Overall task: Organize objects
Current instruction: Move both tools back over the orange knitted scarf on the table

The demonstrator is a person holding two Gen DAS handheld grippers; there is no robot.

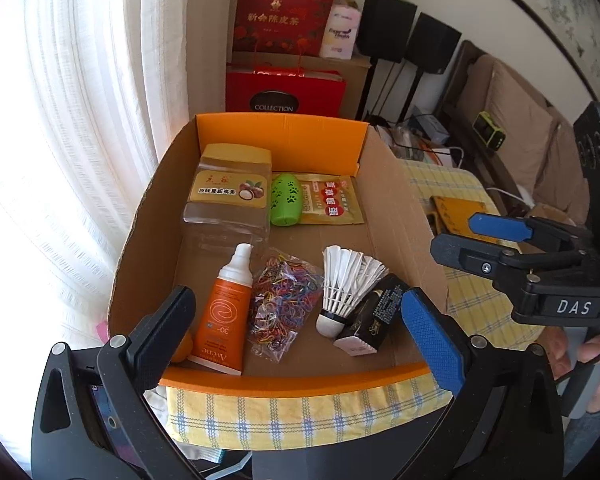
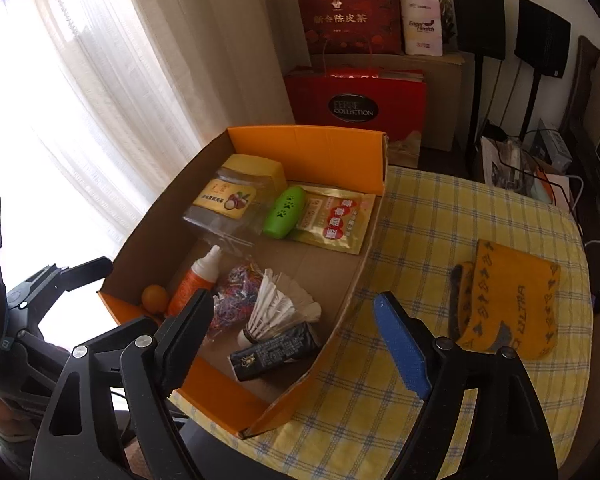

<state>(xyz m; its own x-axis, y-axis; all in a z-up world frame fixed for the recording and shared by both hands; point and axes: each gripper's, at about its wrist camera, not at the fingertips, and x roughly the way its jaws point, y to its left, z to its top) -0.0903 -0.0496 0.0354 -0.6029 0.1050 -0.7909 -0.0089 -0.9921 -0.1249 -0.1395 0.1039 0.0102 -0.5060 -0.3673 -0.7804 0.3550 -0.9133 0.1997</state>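
An open cardboard box (image 1: 396,208) (image 2: 360,256) with orange edges sits on a yellow checked tablecloth. Inside lie a clear jar with a yellow lid (image 1: 228,196) (image 2: 232,200), a green capsule (image 1: 286,198) (image 2: 284,212), a gold sachet (image 1: 330,200) (image 2: 336,220), an orange tube (image 1: 224,312) (image 2: 192,284), a bag of coloured rubber bands (image 1: 284,304) (image 2: 236,292), a shuttlecock (image 1: 348,284) (image 2: 280,308), a small black box (image 1: 376,316) (image 2: 276,354) and an orange ball (image 2: 155,297). A yellow folded band (image 2: 508,300) lies outside on the cloth. My left gripper (image 1: 300,336) is open above the box's near edge. My right gripper (image 2: 296,340) is open over the box's right wall; in the left wrist view it (image 1: 496,240) is at the right.
Red gift bags (image 2: 356,92) and a cardboard carton stand behind the table by the white curtain. Black speakers on stands (image 2: 540,40) and a cluttered side surface with cables (image 2: 520,168) are at the back right. The tablecloth (image 2: 440,240) extends right of the box.
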